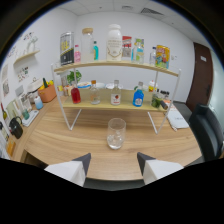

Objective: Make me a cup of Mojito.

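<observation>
- The hand-held gripper hangs low over the near edge of a wooden bench, its two pale fingers spread wide with nothing between them.
- A clear empty glass stands upright on the bench just ahead of the fingers, centred on the gap between them and not touching either one.
- Beyond the glass stands a two-tier shelf rack with white wire legs and wooden boards.
- On the lower board, from left to right: a bottle of red liquid, a small clear bottle, a clear bottle with a red label, a blue bottle, and some dark green items at the far right end.
- On the upper board, from left to right: a dark tin, a tall clear jar, a large white bottle, several cartons, and a yellow packet.
- To the left of the rack, an orange pot sits near the wall.
- At the far right, a dark chair stands beside the bench, with a dark door behind it.
</observation>
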### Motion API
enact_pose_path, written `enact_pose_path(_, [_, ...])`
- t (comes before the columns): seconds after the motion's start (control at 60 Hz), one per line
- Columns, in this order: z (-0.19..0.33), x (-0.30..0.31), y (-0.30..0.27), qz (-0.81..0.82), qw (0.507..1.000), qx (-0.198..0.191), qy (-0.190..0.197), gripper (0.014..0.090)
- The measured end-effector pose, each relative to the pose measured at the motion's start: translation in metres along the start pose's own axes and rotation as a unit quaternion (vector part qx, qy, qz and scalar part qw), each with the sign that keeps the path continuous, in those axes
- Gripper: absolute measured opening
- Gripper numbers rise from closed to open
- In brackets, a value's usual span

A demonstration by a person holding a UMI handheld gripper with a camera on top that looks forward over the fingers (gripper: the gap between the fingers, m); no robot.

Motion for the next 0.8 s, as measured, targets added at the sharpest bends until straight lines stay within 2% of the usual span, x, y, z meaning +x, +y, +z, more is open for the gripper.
enact_pose_path(0.367, [-0.025,0.006,0.026,-0.007,1.0,0.0,-0.017,0.0862])
enact_pose_path(0.6, [-0.028,0.065,0.039,-0.011,1.0,-0.006,-0.016,0.0861])
enact_pose_path(0.8, [-0.002,0.119,0.003,-0.009,1.0,-0.001,-0.015,0.0863])
